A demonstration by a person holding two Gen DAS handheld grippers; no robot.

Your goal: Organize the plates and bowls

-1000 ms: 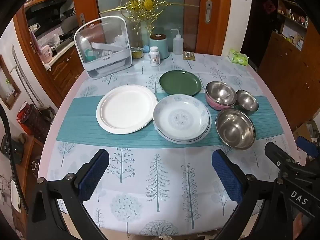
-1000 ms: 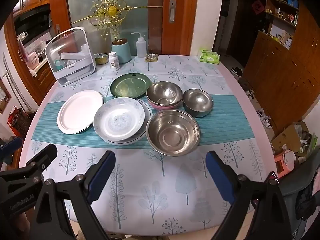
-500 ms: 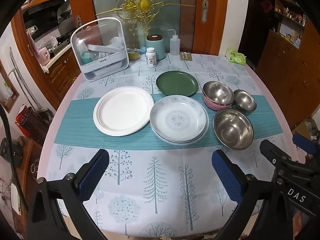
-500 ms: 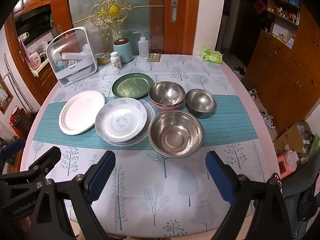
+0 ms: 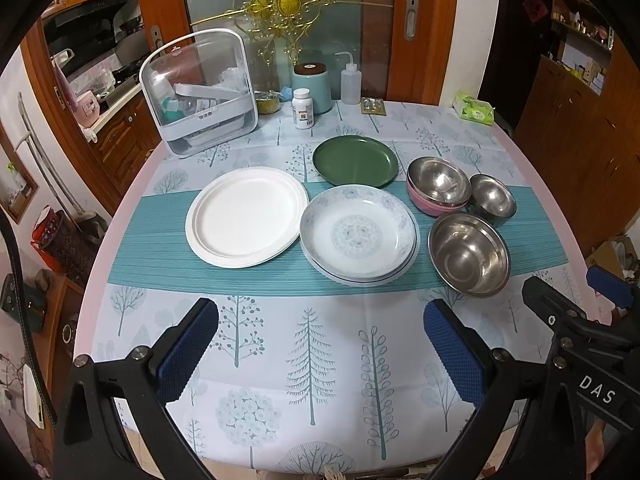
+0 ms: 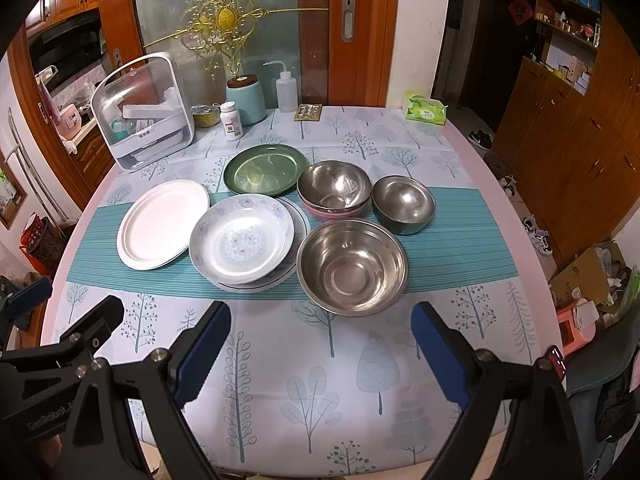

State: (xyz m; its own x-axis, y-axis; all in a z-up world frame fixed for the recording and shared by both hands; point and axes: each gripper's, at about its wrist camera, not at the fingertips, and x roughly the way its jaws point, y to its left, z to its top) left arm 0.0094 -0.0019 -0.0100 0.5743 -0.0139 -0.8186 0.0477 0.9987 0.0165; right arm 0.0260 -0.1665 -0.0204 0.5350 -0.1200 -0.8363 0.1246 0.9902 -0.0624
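On the teal runner lie a white plate [image 5: 246,216] [image 6: 160,224], a blue-patterned deep plate [image 5: 358,234] [image 6: 242,238] stacked on another plate, and a green plate [image 5: 355,160] [image 6: 264,169] behind them. A large steel bowl [image 5: 470,254] [image 6: 352,266] sits at the front right. Behind it, a steel bowl rests in a pink bowl [image 5: 438,192] [image 6: 334,190], beside a small steel bowl [image 5: 492,199] [image 6: 403,204]. My left gripper [image 5: 320,344] and right gripper [image 6: 320,340] hover open and empty over the near tablecloth, short of the dishes.
A clear-lidded storage box [image 5: 200,96] stands at the back left. Near it are a teal canister [image 5: 312,86], a pill bottle [image 5: 303,109], a squeeze bottle [image 5: 351,84] and a tissue pack [image 5: 474,109]. Wooden cabinets [image 6: 576,120] line the right wall.
Both grippers have drawn slightly closer to the table and dishes; the view has shifted a little. Nothing on the table has moved, and both grippers stay open.
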